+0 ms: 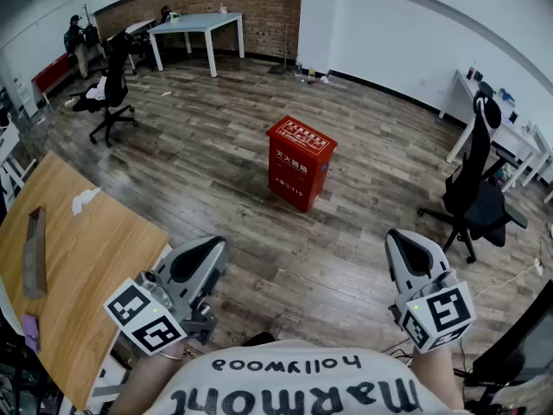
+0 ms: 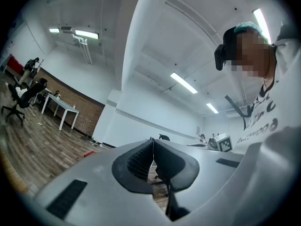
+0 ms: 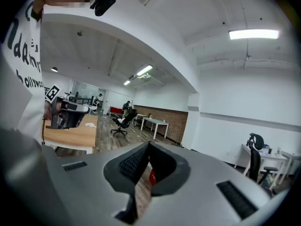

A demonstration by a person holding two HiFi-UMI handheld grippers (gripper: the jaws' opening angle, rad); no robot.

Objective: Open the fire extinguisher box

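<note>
Two grippers: left gripper and right gripper both closed, jaws pressed flat together, nothing held; low on the near side of the box, well apart from it.
Box: red, upright on the floor, lid down, standing alone; seen too as a red sliver just past the right jaws.
Stage: probably approach only; opening not yet begun.
Risk, grip: closed jaws arriving at the lid would only nudge it; parting needed before any hold.
Risk, tipping: free-standing and light-looking; a one-sided pull on the lid, with nothing steadying the body, could slide or topple it on smooth planks.
Risk, latch: fastening too small to read from here; a tug at the wrong edge could slip off.
Risk, path: cable on the floor near-right of the box; could catch a foot.
Surface: grey-brown wood planks, slight sheen, bare all around the box.
Room: wooden desk near-left of the box; black chair to its right; second chair and white table beyond it to the left, by a brick wall; white walls elsewhere.
</note>
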